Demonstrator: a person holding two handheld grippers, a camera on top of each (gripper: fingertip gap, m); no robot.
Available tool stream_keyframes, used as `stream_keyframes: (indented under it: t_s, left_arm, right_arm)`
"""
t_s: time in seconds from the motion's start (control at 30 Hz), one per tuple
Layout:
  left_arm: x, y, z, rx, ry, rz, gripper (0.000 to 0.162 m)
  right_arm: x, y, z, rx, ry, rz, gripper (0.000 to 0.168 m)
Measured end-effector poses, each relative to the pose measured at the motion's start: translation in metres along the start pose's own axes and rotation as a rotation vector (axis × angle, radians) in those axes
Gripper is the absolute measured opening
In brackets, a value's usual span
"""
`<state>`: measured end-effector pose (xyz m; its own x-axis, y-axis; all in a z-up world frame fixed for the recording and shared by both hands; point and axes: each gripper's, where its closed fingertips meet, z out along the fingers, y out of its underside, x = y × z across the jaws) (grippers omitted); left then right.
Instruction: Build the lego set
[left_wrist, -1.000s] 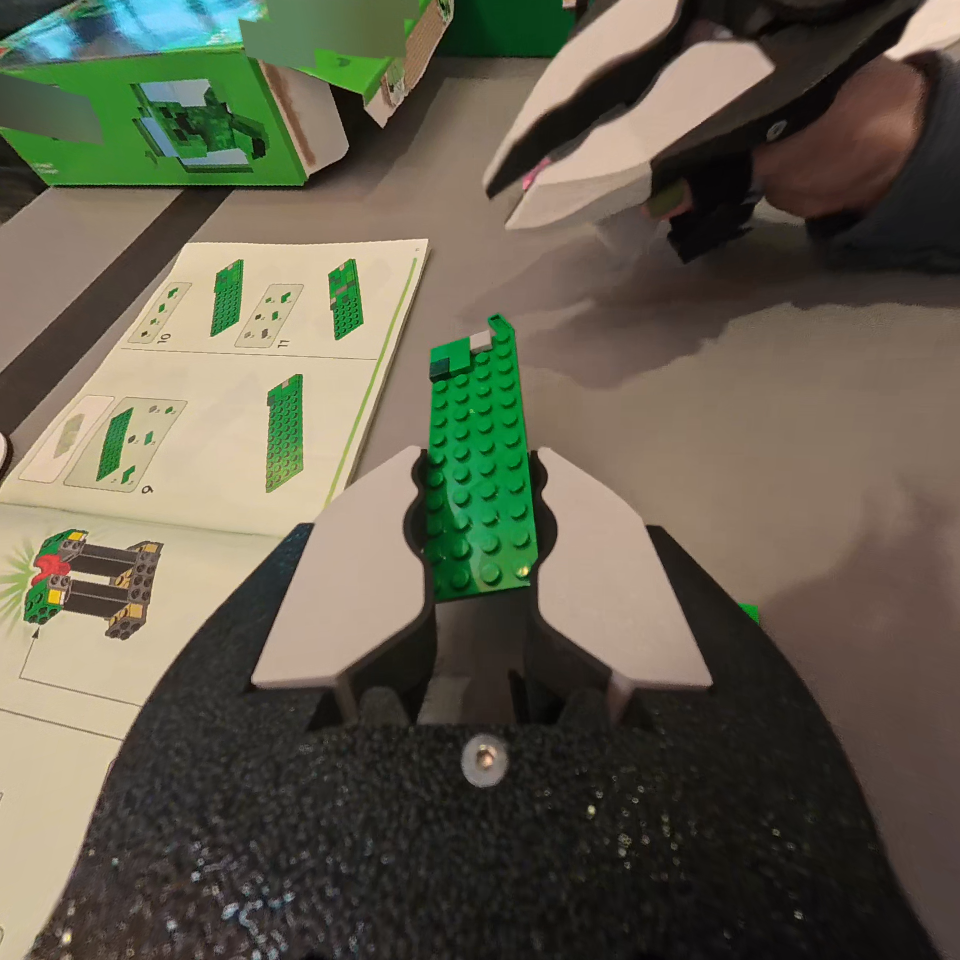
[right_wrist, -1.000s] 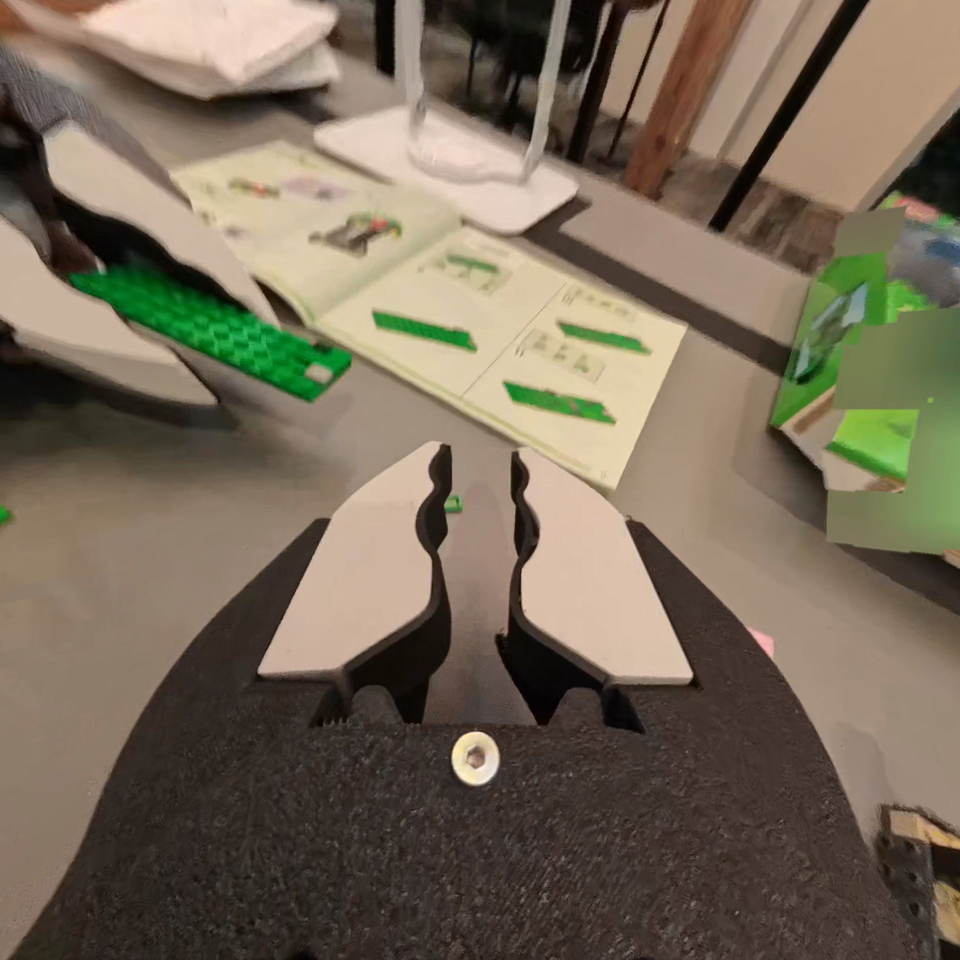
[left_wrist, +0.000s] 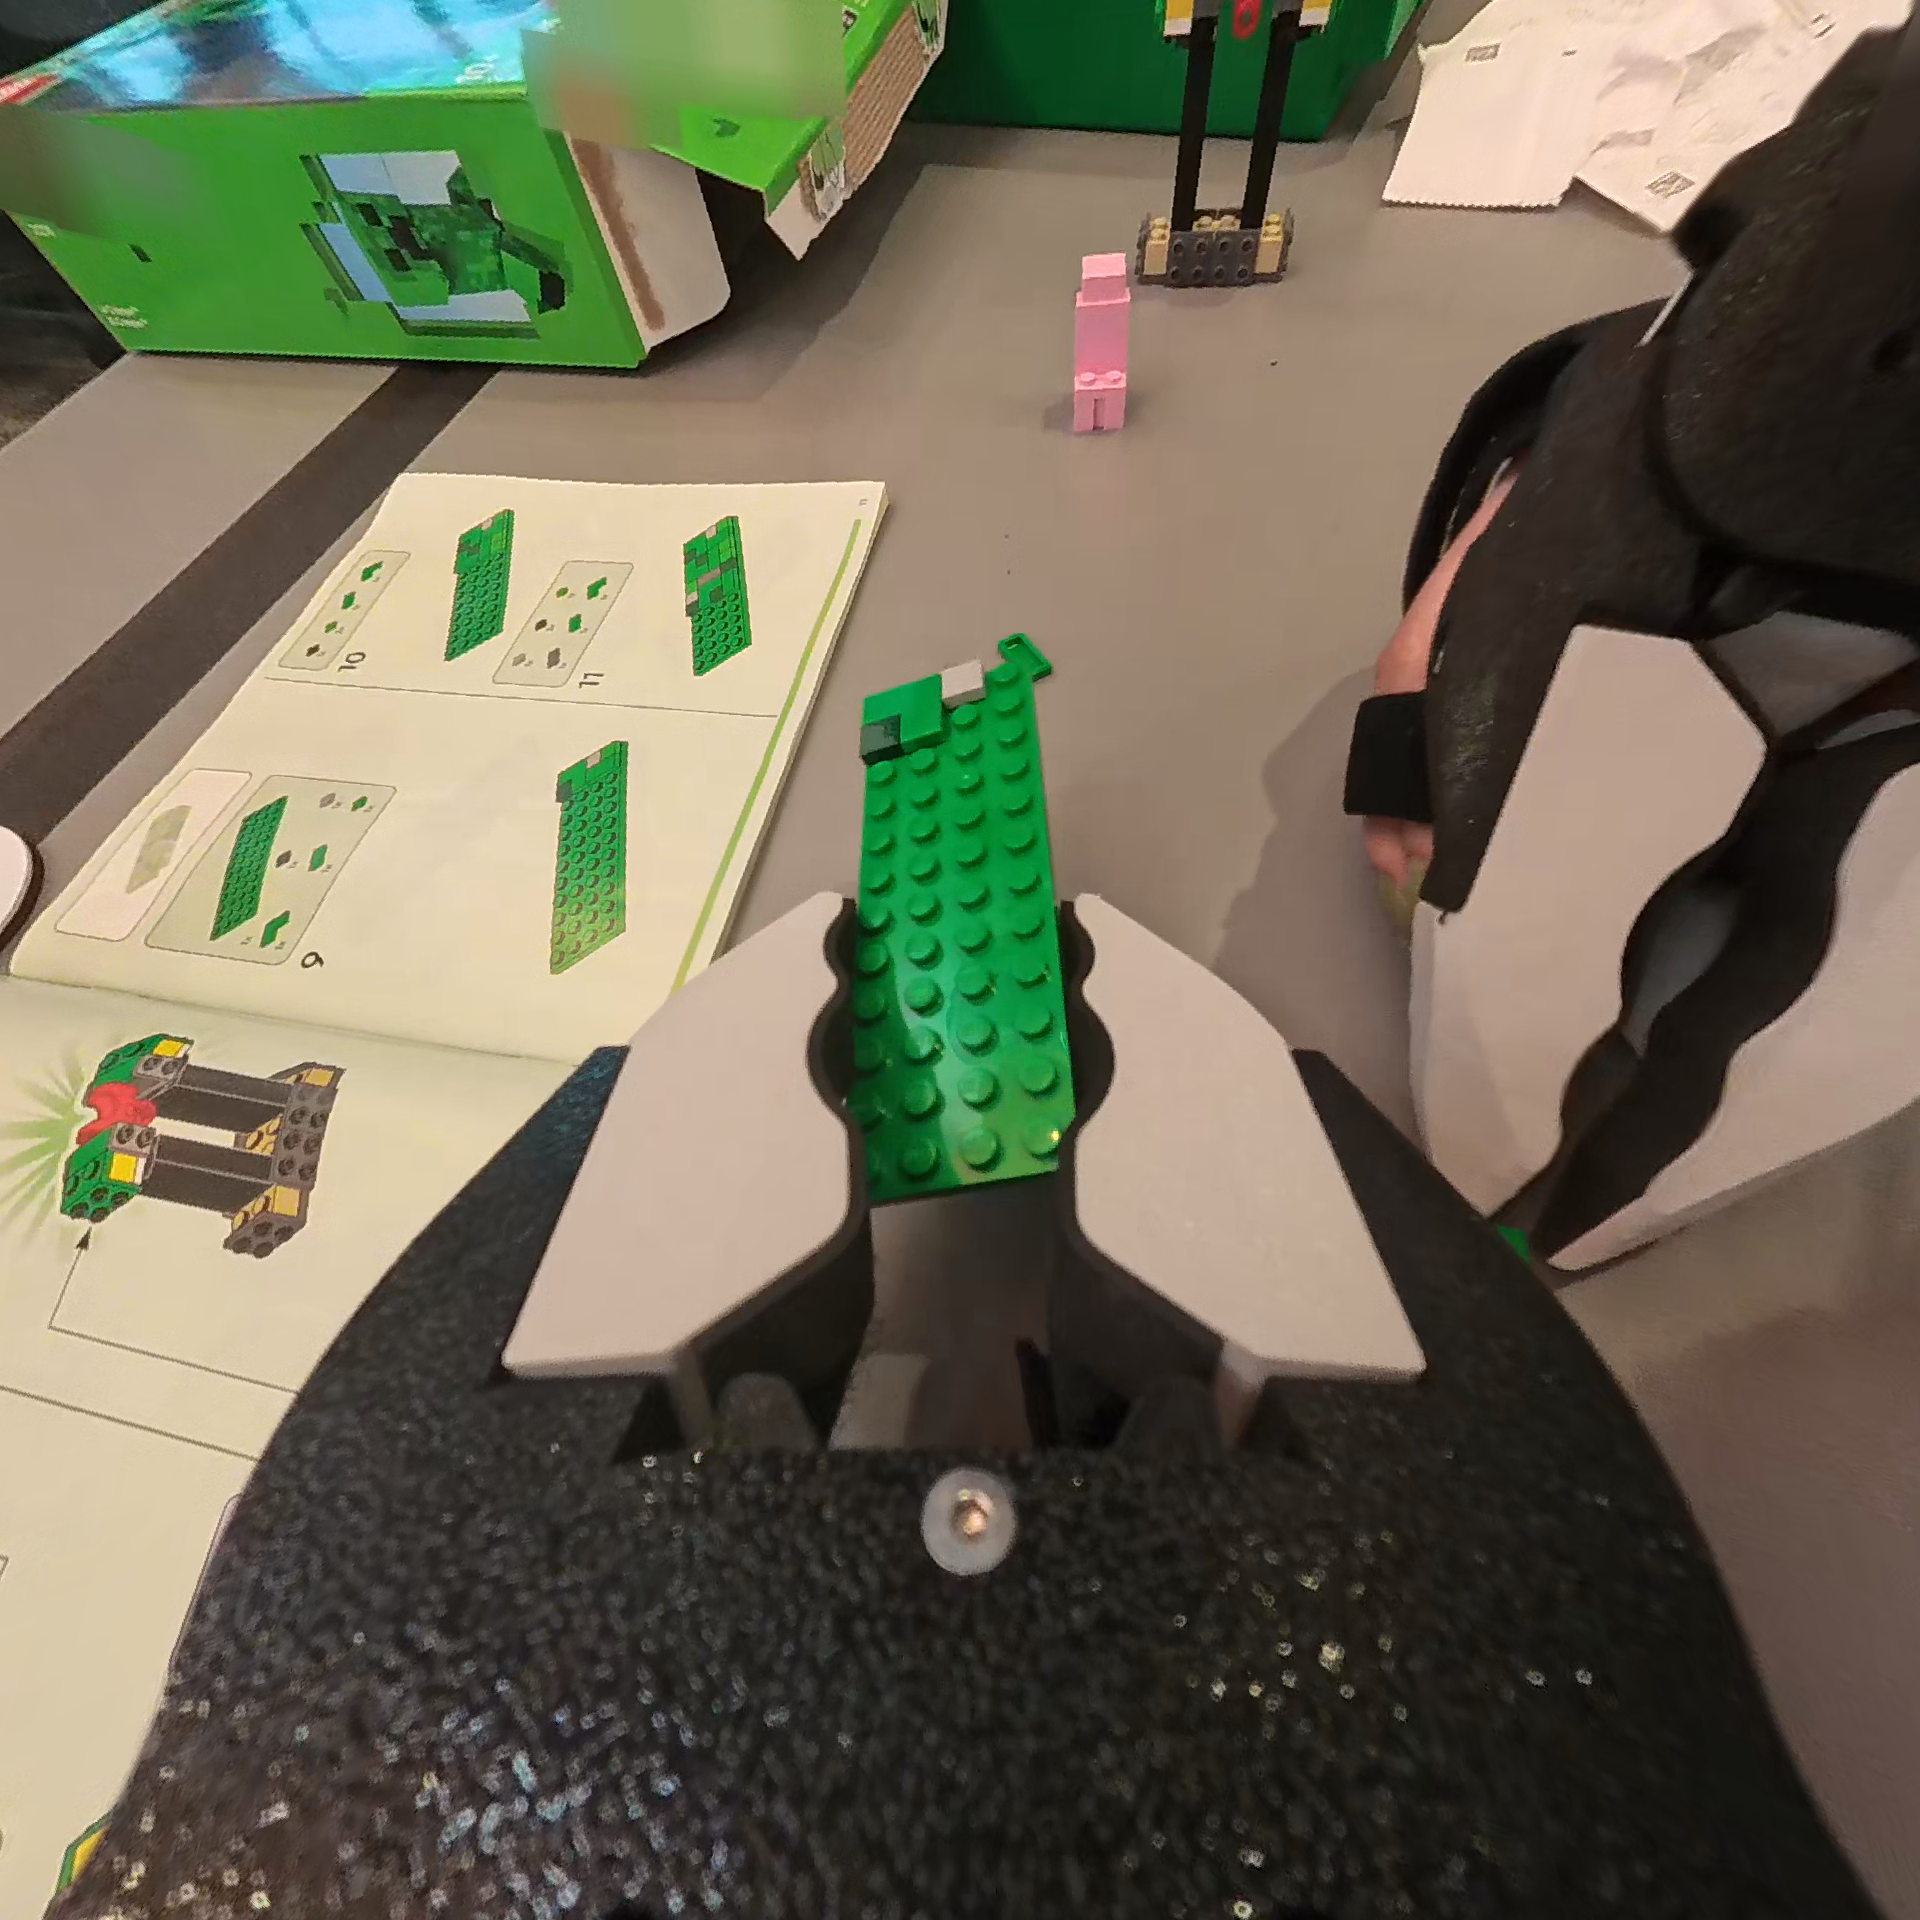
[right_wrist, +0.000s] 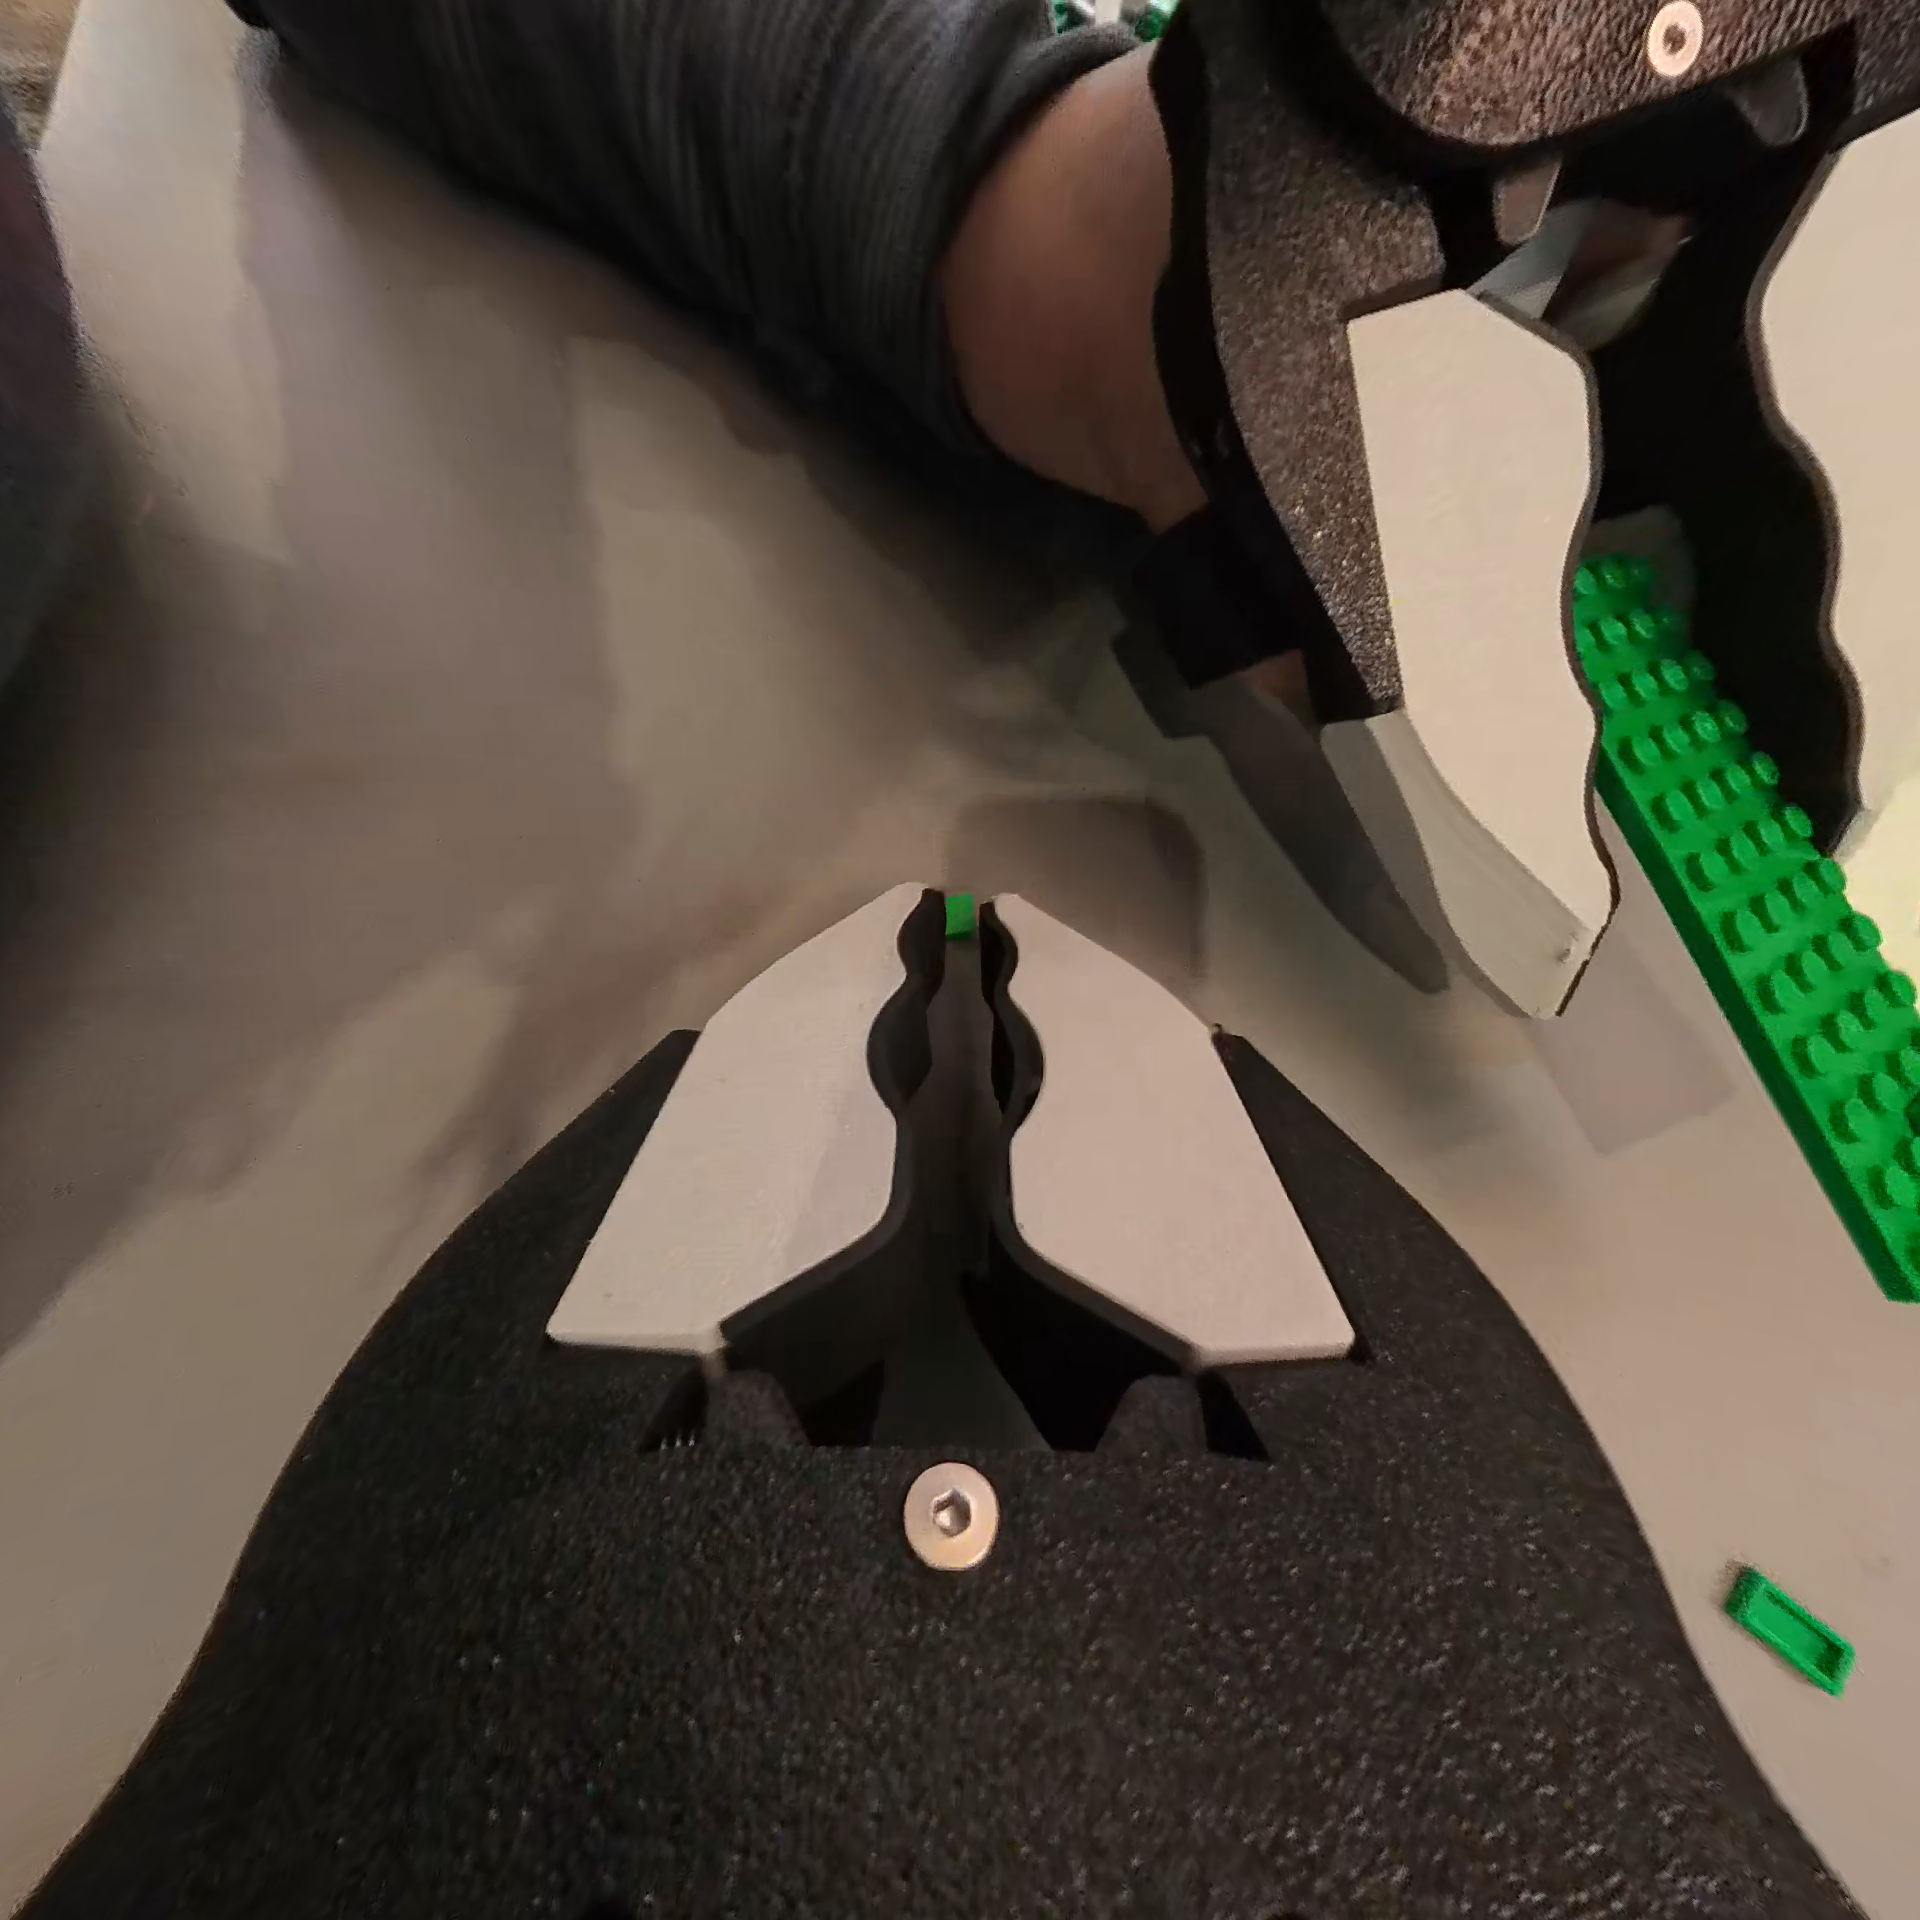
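One long green plate (left_wrist: 961, 935) lies low over the tabletop (left_wrist: 1195, 582), clamped at its near end by the left gripper (left_wrist: 961, 914). The right gripper (right_wrist: 961, 914) pinches one tiny green piece (right_wrist: 958, 916), mostly hidden. One loose green tile (right_wrist: 1787, 1644) lies apart.

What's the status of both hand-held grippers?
Left hand-held gripper shut on green plate. Right hand-held gripper pinching small green piece at the table. Nothing in the way.
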<state>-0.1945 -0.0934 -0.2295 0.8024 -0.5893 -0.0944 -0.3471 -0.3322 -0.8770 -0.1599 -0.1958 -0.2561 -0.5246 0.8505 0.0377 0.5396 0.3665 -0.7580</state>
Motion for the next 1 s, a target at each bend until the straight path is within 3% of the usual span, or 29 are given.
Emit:
stream_keyframes:
  t_s: [0.2,0.4,0.73,0.9,1.0]
  left_arm:
    - [0.001,0.001,0.001,-0.010,0.000,0.009,0.036]
    - [0.001,0.002,0.001,-0.015,-0.001,0.013,0.036]
    - [0.000,0.002,0.001,-0.015,-0.004,0.010,0.036]
    - [0.001,0.002,0.002,-0.021,-0.003,0.015,0.036]
    - [0.001,0.002,0.002,-0.023,-0.003,0.020,0.036]
  right_arm:
    - [0.000,0.000,0.001,-0.009,-0.012,0.011,0.010]
    - [-0.001,0.000,0.002,-0.018,-0.021,-0.007,0.000]
    - [0.008,-0.002,-0.005,0.029,0.044,0.035,0.000]
    - [-0.003,-0.001,0.004,-0.023,-0.006,0.054,0.016]
    - [-0.003,0.001,0.007,-0.089,0.032,0.044,0.014]
